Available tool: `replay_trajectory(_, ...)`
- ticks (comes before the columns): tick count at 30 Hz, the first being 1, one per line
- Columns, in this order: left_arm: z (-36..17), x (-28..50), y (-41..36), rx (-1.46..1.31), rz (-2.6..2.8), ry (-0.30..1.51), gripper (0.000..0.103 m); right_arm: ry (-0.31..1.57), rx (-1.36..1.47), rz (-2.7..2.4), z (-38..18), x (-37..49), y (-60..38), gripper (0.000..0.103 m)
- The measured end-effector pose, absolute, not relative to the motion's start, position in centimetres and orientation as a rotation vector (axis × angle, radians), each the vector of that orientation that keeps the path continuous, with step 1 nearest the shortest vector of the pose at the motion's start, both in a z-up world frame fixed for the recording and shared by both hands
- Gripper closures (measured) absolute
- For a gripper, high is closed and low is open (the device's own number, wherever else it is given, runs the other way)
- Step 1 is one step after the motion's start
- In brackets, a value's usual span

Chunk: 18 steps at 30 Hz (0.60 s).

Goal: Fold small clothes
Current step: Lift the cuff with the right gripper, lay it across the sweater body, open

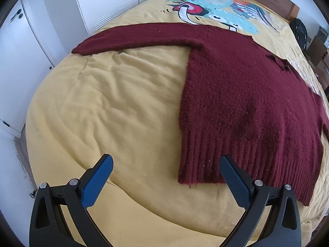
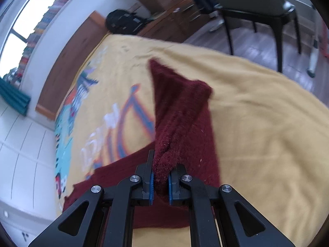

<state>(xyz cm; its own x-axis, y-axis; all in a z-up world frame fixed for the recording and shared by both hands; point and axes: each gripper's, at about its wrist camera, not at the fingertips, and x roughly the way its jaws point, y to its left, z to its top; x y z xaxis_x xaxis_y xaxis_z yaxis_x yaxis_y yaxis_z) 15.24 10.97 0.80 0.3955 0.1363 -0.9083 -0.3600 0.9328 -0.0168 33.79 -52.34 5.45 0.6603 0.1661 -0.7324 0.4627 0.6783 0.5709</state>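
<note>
- Sweater (image 1: pixel 242 103): maroon knit, lying flat on the yellow bedspread (image 1: pixel 123 107). In the left wrist view the body fills 1 to 4 o'clock and one sleeve (image 1: pixel 127 39) runs out flat toward 10 o'clock.
- Right tongs (image 2: pixel 160 182): clamped on a bunched fold of the other sleeve (image 2: pixel 181 111), lifted off the bed. Cloth stands up from the pads toward 12 o'clock and the cuff end droops over.
- Left tongs (image 1: pixel 166 177): wide, nothing between the pads, hovering over bare bedspread at 6 o'clock. One finger (image 1: pixel 236 181) is just over the ribbed hem (image 1: pixel 226 164); we can't tell whether it touches.
- Risk: the right grip is on a thick wad, not a clean edge. We judge that the knit could slip out mid-swing, or the sleeve could land twisted.
- Risk: nothing pins the body. Pulling the sleeve across could drag the whole sweater and wrinkle the soft bedspread under it.
- Risk: if the left tongs close where they are, they may pinch bedspread along with the hem.
- Room: open bedspread from 7 to 11 o'clock in the left view gives us plenty of space to fold toward.
- Edges: white cupboards (image 1: pixel 41 41) sit beyond the bed at 9 to 11 o'clock. In the right view the bed edge runs from 12 to 3 o'clock, with a chair (image 2: pixel 257 6) and floor past it; the headboard (image 2: pixel 67 65) is at 10 o'clock.
</note>
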Motion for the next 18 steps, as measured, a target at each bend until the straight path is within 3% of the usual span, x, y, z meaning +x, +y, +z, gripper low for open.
replay_trajectory(18,0.5,12.0,18.9,-0.31,0.361,1.076,0.001,1.002,0.777,0.087,7.3,40.9,-27.6,0.093)
